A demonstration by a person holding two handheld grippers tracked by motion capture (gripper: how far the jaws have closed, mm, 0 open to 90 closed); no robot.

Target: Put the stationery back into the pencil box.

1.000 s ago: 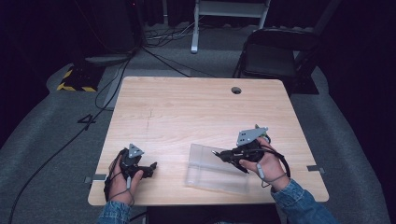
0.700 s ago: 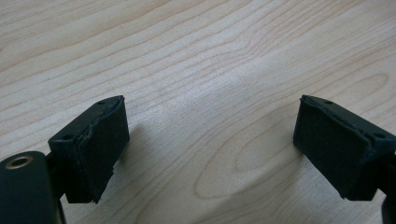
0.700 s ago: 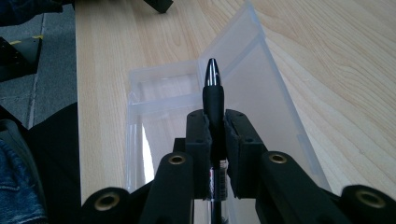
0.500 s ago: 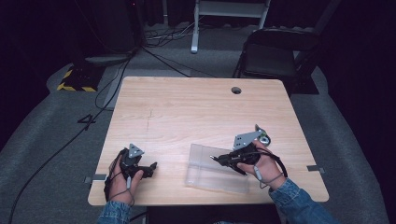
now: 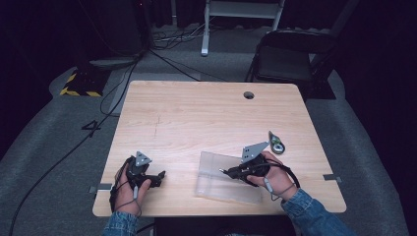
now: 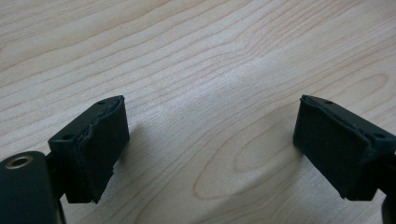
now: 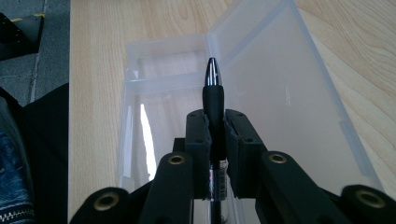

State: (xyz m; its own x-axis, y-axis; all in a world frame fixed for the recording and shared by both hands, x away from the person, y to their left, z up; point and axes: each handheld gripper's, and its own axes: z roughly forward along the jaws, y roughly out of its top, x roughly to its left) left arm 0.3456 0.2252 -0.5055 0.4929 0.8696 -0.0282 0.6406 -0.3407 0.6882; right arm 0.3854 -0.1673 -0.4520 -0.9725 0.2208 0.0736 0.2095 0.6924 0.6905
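A clear plastic case (image 5: 223,184) lies open near the table's front edge, its lid (image 7: 280,93) folded back. My right gripper (image 5: 231,171) hovers over the case, shut on a black pen (image 7: 213,100) whose silver tip points out past the jaws toward the case's far end. My left gripper (image 5: 158,177) rests at the front left of the table (image 5: 196,118), open, with bare wood between its pads (image 6: 95,140).
A small silver and green object (image 5: 277,144) lies on the table just beyond my right hand. A round cable hole (image 5: 249,95) sits near the far edge. A dark chair (image 5: 287,61) stands behind the table, and cables run across the floor at the left.
My right gripper has moved left and toward me with the pen, from the case's right side to above the case. The small silver object now lies uncovered. The left gripper has stayed put.
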